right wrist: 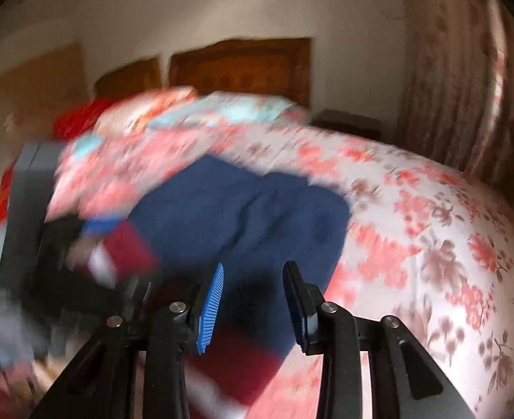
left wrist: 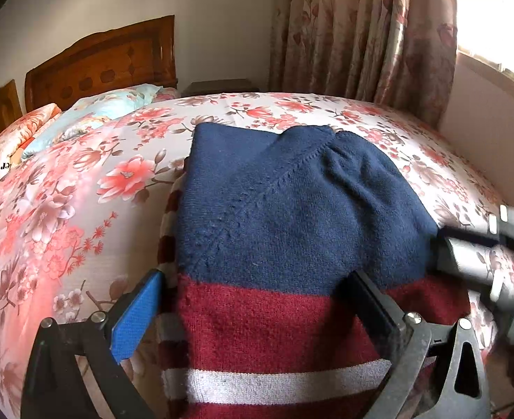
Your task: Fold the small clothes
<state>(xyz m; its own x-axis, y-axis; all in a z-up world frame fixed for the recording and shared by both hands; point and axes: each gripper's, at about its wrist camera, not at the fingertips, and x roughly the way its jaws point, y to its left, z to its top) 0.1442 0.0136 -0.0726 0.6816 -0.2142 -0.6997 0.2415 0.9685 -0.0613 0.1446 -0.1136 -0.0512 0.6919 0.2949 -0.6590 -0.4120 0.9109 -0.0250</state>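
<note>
The knitted sweater [left wrist: 292,209], navy blue on top with dark red and white stripes below, lies folded on the bed, straight ahead of my left hand-held gripper [left wrist: 253,314]. That gripper's jaws are spread wide over the sweater's near edge: the blue-padded finger sits off the left side of the knit, over the bedspread, and the black finger rests over the red band on the right. Neither pad presses on the cloth.

My right hand-held gripper [right wrist: 253,300] hangs over the same sweater [right wrist: 250,209], seen through heavy blur. Its jaws are a little apart and opening, with nothing between them; only its shadow falls on the navy knit beneath. In the left view this gripper shows as a blurred grey and black shape at the sweater's right edge.

Under the sweater spreads the pink and white floral bedspread [left wrist: 82,181]. Beyond my grippers, pale blue and orange floral pillows [left wrist: 93,111] lie against a carved brown wooden headboard [left wrist: 103,63]. To the far right hangs a pleated floral curtain [left wrist: 361,35] beside a bright window [left wrist: 494,17].
</note>
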